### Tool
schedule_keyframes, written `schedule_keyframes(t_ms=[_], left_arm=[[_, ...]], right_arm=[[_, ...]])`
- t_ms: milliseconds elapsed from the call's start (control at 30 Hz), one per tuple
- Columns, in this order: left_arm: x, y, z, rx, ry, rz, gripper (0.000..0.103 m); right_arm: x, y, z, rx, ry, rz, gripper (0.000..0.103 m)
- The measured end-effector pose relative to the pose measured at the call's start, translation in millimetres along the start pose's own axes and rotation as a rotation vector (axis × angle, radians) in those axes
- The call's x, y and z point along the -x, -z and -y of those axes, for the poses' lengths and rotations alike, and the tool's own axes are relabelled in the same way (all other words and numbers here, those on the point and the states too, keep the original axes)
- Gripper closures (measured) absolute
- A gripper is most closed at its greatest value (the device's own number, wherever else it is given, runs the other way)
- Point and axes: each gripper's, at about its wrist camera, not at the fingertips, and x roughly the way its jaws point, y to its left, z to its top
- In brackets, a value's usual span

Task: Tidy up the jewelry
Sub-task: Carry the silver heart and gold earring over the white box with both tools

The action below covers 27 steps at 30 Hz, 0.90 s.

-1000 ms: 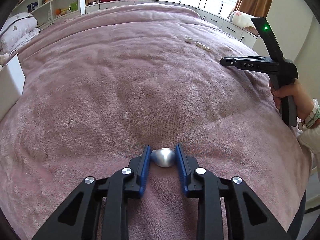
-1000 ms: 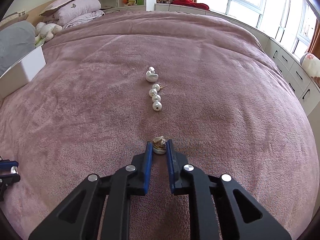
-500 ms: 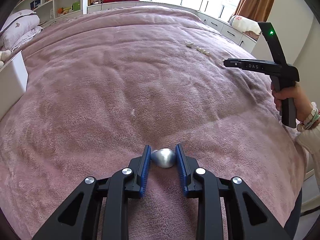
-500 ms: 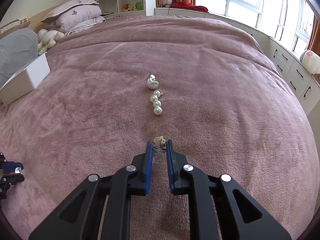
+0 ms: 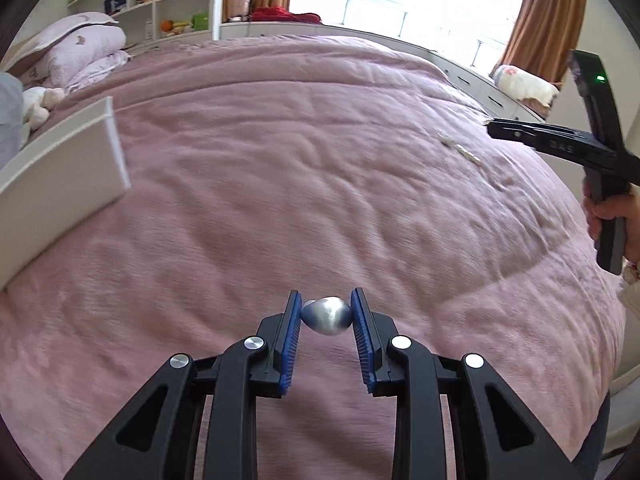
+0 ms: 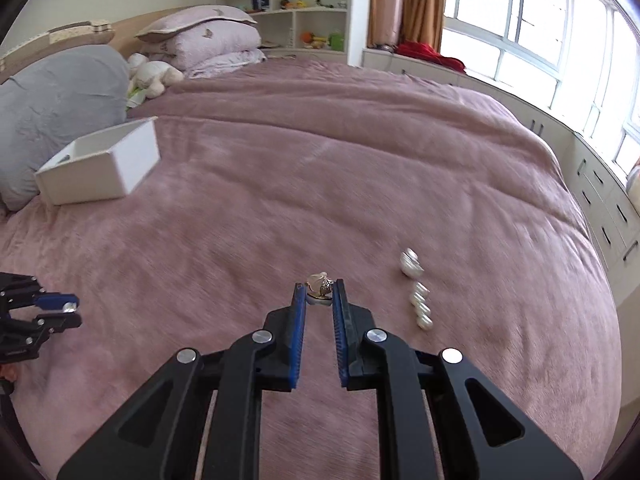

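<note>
Left gripper (image 5: 326,312) clamped a silver egg-shaped bead (image 5: 327,315); right gripper (image 6: 319,295) pinched a gold earring (image 6: 319,289), pearl earrings (image 6: 418,290) lying just right.

Four jewelry pieces (image 6: 412,265), one box (image 6: 100,164)

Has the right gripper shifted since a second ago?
Yes. The right gripper has swung left: the pearl strand now sits to its right, and the white box appears nearer.

left gripper (image 5: 326,314) clamps silver bead (image 5: 327,315) above pink blanket (image 5: 300,184)
</note>
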Motion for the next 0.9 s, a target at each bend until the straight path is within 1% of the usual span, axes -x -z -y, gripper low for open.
schedule_keyframes(t_ms=[200,333,500,700,900], left_arm=[[23,-23,-71,0.032,-0.12,0.044,0.073],[42,-34,-114,0.028,-0.196,0.071,0.073],[60,-48,-173,0.047,-0.273,0.079,0.073],[70,-78,-241,0.113,-0.33,0.099,0.073],[69,-96,-290,0.186,-0.344,0.108,0.073]], right_arm=[[-5,-46,-74,0.082,-0.08,0.056,0.089],[-15,-76,-120,0.092,-0.151,0.078,0.089],[-38,-111,-185,0.108,-0.243,0.08,0.089],[-78,-154,-258,0.131,-0.312,0.072,0.089],[-120,-186,-316,0.139,-0.353,0.055,0.089]])
